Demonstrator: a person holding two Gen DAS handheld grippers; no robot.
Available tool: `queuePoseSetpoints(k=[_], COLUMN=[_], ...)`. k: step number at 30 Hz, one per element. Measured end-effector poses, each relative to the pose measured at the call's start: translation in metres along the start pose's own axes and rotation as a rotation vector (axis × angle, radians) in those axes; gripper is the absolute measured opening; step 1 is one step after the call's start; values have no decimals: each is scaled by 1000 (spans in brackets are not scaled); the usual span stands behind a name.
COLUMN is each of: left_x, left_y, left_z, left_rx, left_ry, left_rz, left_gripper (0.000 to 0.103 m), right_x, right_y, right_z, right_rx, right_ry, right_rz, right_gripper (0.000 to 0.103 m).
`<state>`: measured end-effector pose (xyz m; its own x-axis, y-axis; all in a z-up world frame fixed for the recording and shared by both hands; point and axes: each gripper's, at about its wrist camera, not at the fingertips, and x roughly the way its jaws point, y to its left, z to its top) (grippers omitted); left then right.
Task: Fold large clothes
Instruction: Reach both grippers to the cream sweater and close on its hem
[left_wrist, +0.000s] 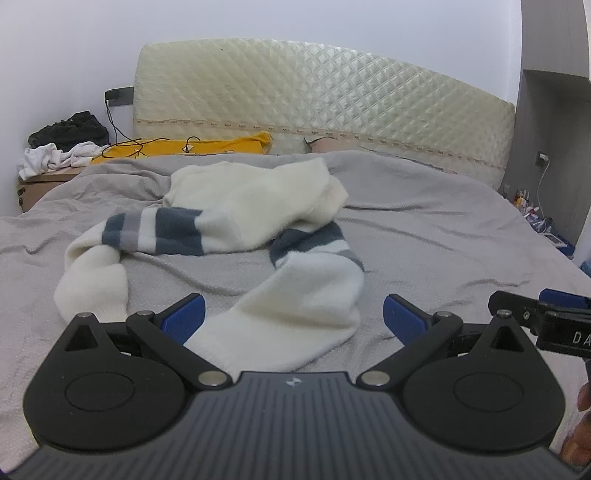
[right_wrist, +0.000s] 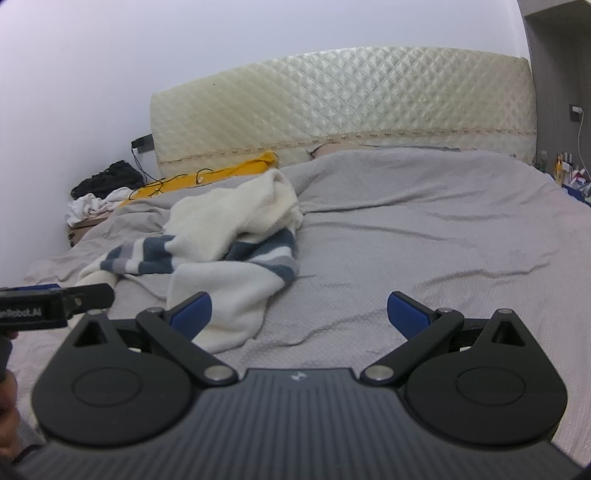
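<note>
Both claws are seen spread wide with nothing between the blue pads. Left gripper (left_wrist: 293, 310) is held low over the near sleeve cuff, bottom centre of the left view; right gripper (right_wrist: 297, 310) is held over bare grey bedsheet (right_wrist: 424, 240), with the sweater's near sleeve just at its left pad (right_wrist: 192, 308).

White sweater (left_wrist: 255, 206) with navy and grey sleeve stripes is lying crumpled on the bedsheet, mid frame in the left view, centre left in the right view. Body is bunched toward the quilted headboard (left_wrist: 325, 99); one sleeve (left_wrist: 92, 273) is trailed to lower left, the other sleeve (left_wrist: 295, 306) is run toward the left gripper.

Step in hand is judged as reach and first grasp, so the garment can be spread flat before any fold. Nothing is folded yet.

To do it well: the near cuff should be pinched through both layers by the left pads, close to the edge, not mid sleeve. Right gripper should be shifted toward frame left to take the hem or shoulder. Sweater should then be pulled taut and laid flat, sleeves untwisted. Sheet must not be pinched along with the knit; fluffy fabric is likely to slip from a shallow grip.

Yellow cloth (left_wrist: 184, 147) and black cable (left_wrist: 122, 140) at upper left should be left alone.
</note>
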<state>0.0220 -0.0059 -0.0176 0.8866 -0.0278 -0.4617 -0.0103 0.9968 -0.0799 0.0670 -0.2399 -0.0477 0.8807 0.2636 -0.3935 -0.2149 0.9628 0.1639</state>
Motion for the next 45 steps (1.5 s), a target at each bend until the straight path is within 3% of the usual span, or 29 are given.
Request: queuePoseSetpoints(k=[4, 6, 8, 12, 17, 19, 29, 32, 35, 38, 41, 43, 45], left_x=[4, 12, 24, 58, 123, 150, 291, 321, 344, 363, 375, 374, 371], left_y=[1, 3, 2, -2, 6, 11, 34, 36, 45, 46, 48, 57, 70], left_z=[3, 10, 20, 41, 73, 82, 109, 104, 101, 98, 94, 96, 104], left_rx=[-30, -57, -38, 44, 59, 74, 163, 213, 190, 242, 265, 239, 187], left_ry=[11, 20, 49, 67, 140, 136, 232, 215, 151, 97, 63, 11, -28], left_rz=[9, 22, 13, 12, -29, -73, -92, -96, -171, -186, -197, -228, -270], left_gripper=[103, 103, 103, 103, 102, 100, 89, 87, 83, 71, 53, 30, 16], right_x=[-2, 2, 12, 38, 90, 117, 256, 292, 318, 335, 347, 356, 360], right_y=[2, 1, -4, -14, -33, -39, -66, -66, -65, -65, -60, -53, -48], right_z=[-1, 1, 8, 27, 53, 62, 65, 62, 56, 54, 58, 64, 69], right_rx=[-12, -38, -35, 5, 87, 91, 40, -10, -30, -10, -31, -57, -58], right_ry=[-9, 1, 24, 44, 91, 99, 83, 86, 65, 9, -56, -71, -101], right_rz=[-11, -69, -107, -95, 12, 27, 70, 79, 109, 143, 141, 146, 186], right_gripper=[103, 103, 103, 103, 103, 103, 89, 83, 83, 83, 83, 83, 83])
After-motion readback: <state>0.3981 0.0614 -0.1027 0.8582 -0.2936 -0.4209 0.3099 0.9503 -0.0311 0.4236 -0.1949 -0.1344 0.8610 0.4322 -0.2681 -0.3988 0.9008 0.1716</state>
